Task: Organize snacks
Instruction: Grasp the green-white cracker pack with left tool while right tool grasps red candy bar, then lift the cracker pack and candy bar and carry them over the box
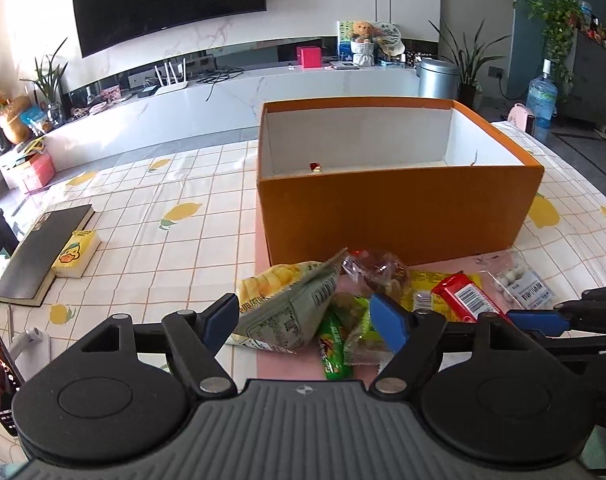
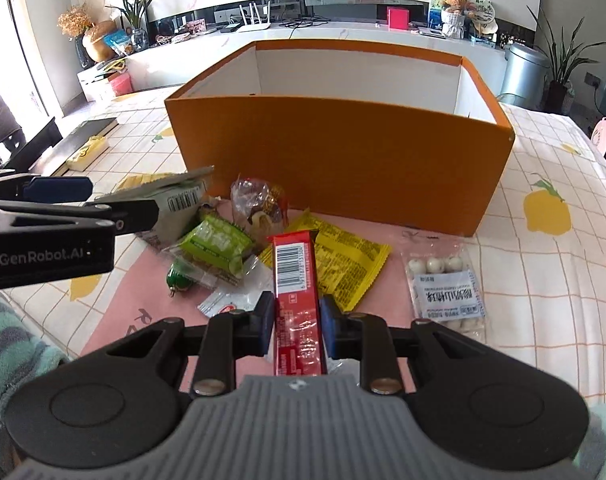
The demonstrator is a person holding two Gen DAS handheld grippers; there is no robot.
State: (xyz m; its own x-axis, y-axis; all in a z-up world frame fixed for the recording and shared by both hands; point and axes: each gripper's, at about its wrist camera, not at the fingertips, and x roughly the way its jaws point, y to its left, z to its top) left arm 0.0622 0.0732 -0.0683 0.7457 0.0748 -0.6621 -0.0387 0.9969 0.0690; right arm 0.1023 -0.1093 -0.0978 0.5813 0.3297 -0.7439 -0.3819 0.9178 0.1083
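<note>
Right gripper [image 2: 295,320] pinches the red snack bar [image 2: 293,280] between its blue pads, the bar standing lengthwise between the fingers with its barcode end pointing toward the orange box [image 2: 335,168]; left gripper [image 1: 307,316] has its jaws spread wide, the grey-green chip bag [image 1: 287,312] lying between them with neither pad pressing it that can be seen; the orange box stands open-topped on the lemon-print tablecloth [image 2: 551,280], white inside, and from the left wrist view only a small red-wrapped piece [image 1: 315,166] shows on its floor near the front wall, the rest of the floor hidden by that wall; just in front of the box the snacks lie in a loose pile on a pink mat [image 2: 115,320]: a yellow packet [image 2: 351,260] under the red bar, a green packet [image 2: 215,240], a clear bag of mixed sweets [image 2: 259,204] touching the box's front, and a clear pack of white balls [image 2: 443,276] off to the right; both grippers tilt downward toward the pile, the left one reaching in from the left side of the right wrist view, near the chip bag; a fuzzy teal sleeve [image 2: 11,344] shows at the lower left; a black book [image 1: 43,256] with a yellow tissue pack [image 1: 77,252] lies well apart on the left of the table
</note>
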